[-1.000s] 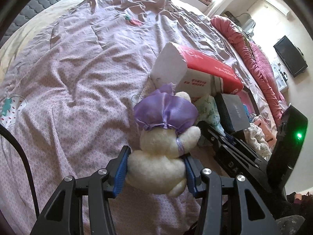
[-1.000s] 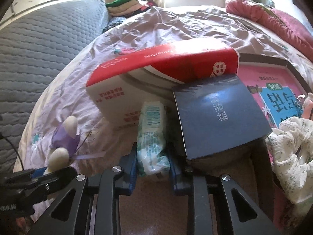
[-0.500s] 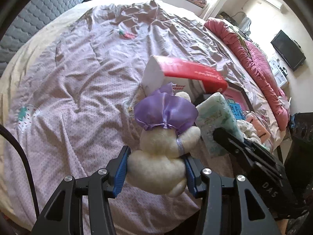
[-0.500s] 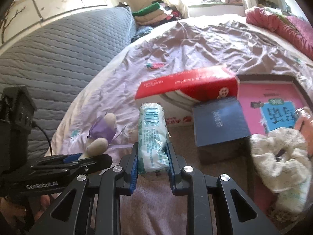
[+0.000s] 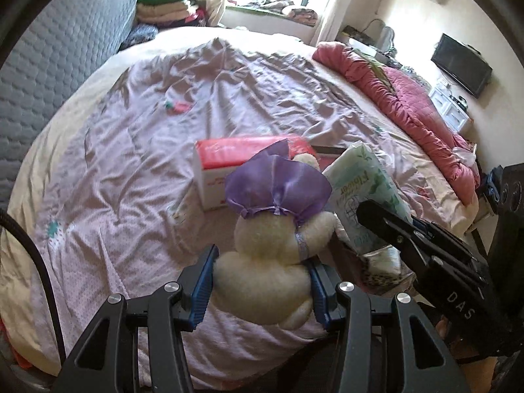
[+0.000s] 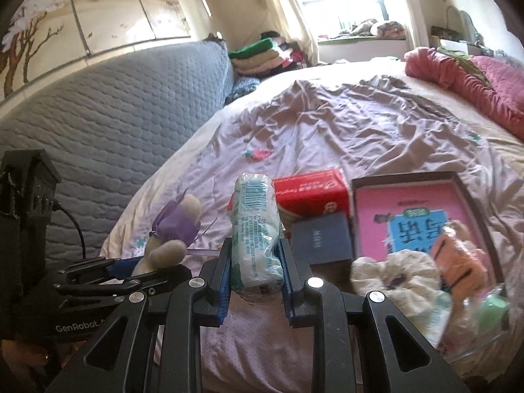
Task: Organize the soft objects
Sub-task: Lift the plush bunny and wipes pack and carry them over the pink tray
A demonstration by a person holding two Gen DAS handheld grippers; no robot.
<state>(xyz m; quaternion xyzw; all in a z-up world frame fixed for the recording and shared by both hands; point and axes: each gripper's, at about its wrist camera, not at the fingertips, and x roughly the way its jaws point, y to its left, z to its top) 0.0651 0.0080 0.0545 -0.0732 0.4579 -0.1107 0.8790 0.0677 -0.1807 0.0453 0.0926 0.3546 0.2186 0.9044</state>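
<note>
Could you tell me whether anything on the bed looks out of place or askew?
Nothing looks spilled or damaged. The red box sits askew on the rumpled bedspread, a dark box against it. The left tool holds a plush toy, and the right tool holds a tissue pack.

Daylight enters from the window [image 6: 344, 3] behind the bed; its panes are blown out to white in both views. Purple bedsheet [image 5: 131, 150] evenly lit, soft shadows in its creases. Strong fisheye curvature with black vignette at the frame corners. Red box [image 5: 226, 157] and floral scrunchie [image 6: 399, 281] show motion smear.
</note>
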